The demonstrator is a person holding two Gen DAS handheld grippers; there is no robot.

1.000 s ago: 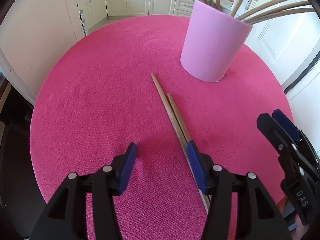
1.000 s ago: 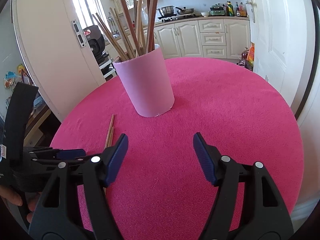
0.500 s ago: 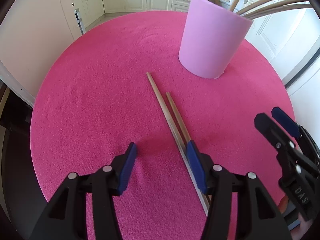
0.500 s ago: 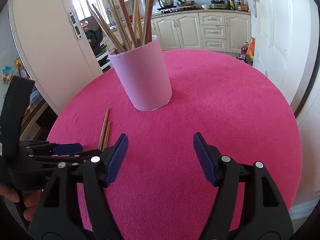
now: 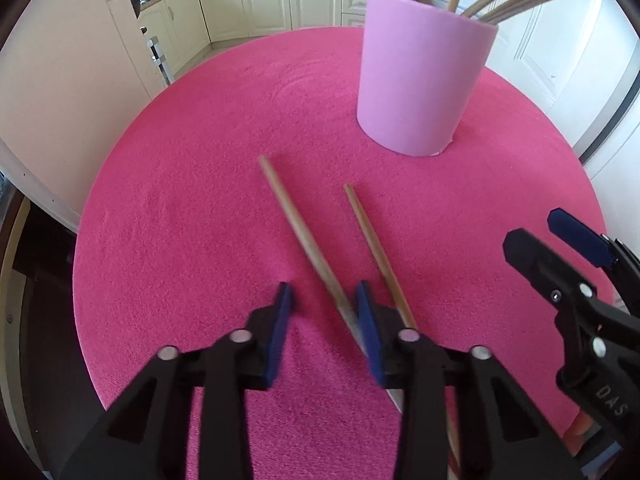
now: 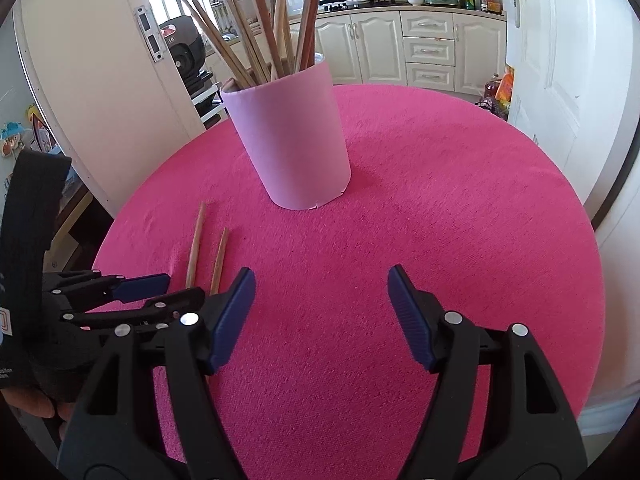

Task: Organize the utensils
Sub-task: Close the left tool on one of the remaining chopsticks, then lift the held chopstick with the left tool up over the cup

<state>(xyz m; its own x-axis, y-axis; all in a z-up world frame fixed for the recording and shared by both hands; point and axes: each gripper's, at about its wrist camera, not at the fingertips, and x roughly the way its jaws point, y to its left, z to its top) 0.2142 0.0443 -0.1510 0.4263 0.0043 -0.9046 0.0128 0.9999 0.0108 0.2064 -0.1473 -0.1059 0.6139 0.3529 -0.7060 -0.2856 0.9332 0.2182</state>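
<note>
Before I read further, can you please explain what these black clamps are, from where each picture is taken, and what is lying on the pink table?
No robot here: a person holds a clamp-like gripper in each hand, each carrying a camera that looks along its two fingers.

One picture is from the left gripper, the other from the right gripper.

On the pink table stands a pink cup full of wooden sticks. Two loose chopsticks lie beside it.

The left gripper's jaws have just been closing; the longer chopstick is between them, not clearly pinched yet. The shorter chopstick lies outside them. The right gripper is open and holds nothing.
</note>
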